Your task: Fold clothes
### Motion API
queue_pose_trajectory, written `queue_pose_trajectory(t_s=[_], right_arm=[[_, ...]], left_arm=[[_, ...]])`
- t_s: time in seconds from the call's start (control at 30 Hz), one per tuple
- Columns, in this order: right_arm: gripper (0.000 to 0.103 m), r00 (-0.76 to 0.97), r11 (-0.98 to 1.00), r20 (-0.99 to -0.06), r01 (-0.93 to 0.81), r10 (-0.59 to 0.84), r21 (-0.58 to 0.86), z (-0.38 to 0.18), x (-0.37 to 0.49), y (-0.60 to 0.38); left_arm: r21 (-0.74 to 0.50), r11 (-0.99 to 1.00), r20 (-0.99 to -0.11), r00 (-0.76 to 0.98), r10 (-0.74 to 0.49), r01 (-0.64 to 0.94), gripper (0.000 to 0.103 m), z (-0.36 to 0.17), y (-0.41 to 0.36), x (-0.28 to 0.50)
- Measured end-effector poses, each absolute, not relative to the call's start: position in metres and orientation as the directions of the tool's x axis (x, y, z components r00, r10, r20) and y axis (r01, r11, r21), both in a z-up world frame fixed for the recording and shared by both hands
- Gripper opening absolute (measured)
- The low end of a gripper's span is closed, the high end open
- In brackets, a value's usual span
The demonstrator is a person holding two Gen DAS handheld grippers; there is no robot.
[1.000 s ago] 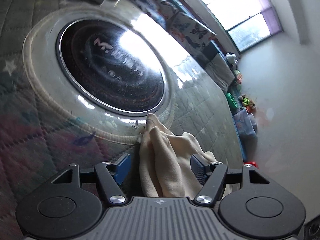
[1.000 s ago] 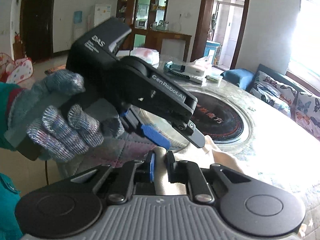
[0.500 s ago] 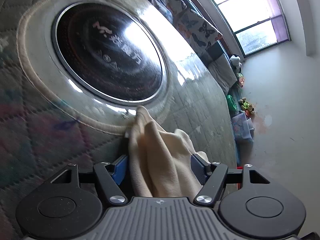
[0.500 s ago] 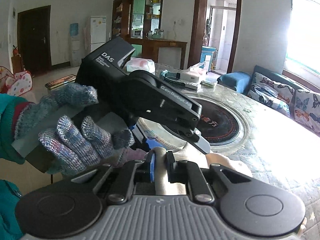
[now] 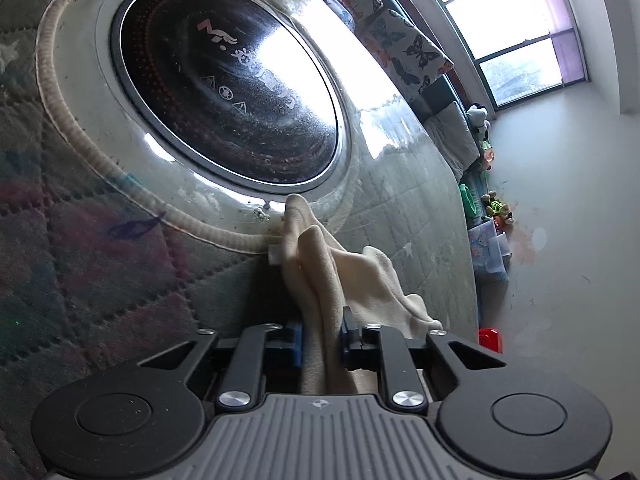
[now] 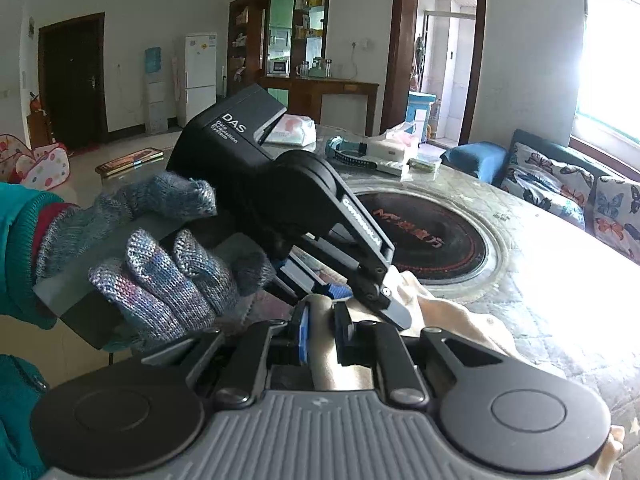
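Both tools grip the same cream garment (image 5: 320, 276): left tool (image 5: 320, 340) clenched on a bunched ridge of it, right tool (image 6: 322, 336) pinching another edge just beside it. We note the cloth lies crumpled on the quilted bench (image 5: 100, 264), its tip touching the rim of the black inset hob (image 5: 224, 92). Risks as we judge them: tools so close may collide, a thick bunch may slip from one grip, and a trailing hem could drag over the grubby hob rim.
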State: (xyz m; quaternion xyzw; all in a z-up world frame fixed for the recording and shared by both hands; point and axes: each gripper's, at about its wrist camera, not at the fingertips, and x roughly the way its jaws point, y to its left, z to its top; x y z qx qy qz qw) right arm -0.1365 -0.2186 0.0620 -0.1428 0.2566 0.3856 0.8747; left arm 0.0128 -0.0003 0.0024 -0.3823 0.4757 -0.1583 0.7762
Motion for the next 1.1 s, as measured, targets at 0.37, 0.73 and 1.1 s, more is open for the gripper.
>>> queue_pose_trajectory(t_s=[0.37, 0.73, 1.1], right_arm=[[0.019, 0.695, 0.836, -0.539, -0.548, 0.475, 0.031, 0.067, -0.133, -0.290], [0.025, 0.795, 0.988, -0.586, -0.117, 0.156, 0.105, 0.030, -0.108, -0.394], [0.023, 0.786, 0.965, -0.582, -0.070, 0.210, 0.254, 0.011, -0.101, -0.414]], left_arm=[[-0.708, 0.705, -0.613, 0.526, -0.589, -0.036, 0.017, 0.012, -0.008, 0.009], [-0.670, 0.743, -0.631, 0.528, -0.568, -0.001, 0.017, 0.017, -0.018, 0.011], [-0.617, 0.786, -0.649, 0.536, -0.540, 0.045, 0.017, 0.026, -0.029, 0.013]])
